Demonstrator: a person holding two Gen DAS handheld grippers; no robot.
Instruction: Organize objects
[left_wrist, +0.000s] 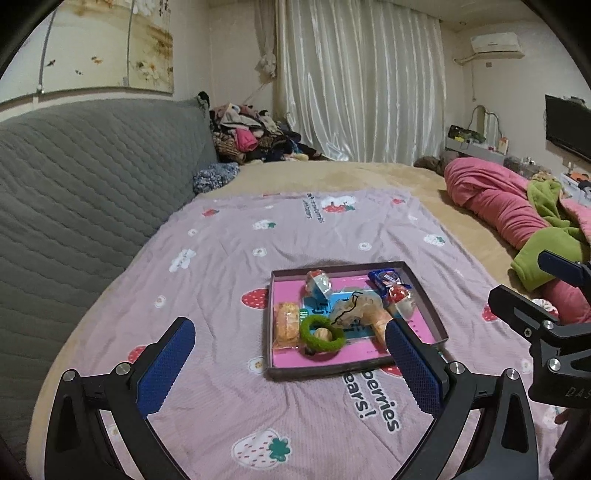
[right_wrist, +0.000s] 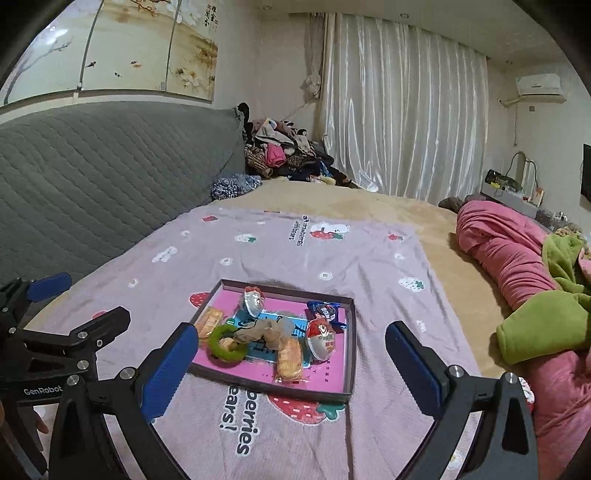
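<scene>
A shallow box tray (right_wrist: 352, 332) with a pink floor sits on the strawberry-print blanket (left_wrist: 229, 258) spread over the bed, and every loose item in view already lies inside it: a green fuzzy ring (right_wrist: 226, 342), two orange wrapped biscuit packs (right_wrist: 290, 359), two egg-shaped wrapped sweets (right_wrist: 322, 338), a blue snack packet (right_wrist: 325, 309) and a crumpled beige pouch (right_wrist: 264, 330). Nothing lies on the blanket outside the tray, so the sorting looks close to done, or about to be redone.

Both grippers hover over the near part of the blanket with nothing in them. The left gripper (left_wrist: 290, 363) has its blue pads spread wide, and so does the right gripper (right_wrist: 291, 363).

The tray lies straight ahead of both and a little below, its long side running across the view. From the right gripper, the nearer biscuit pack sits just beyond the fingertips with its long axis pointing roughly away from the camera, so the right hand seems nearer to it. The green ring falls closer to the left gripper's line
</scene>
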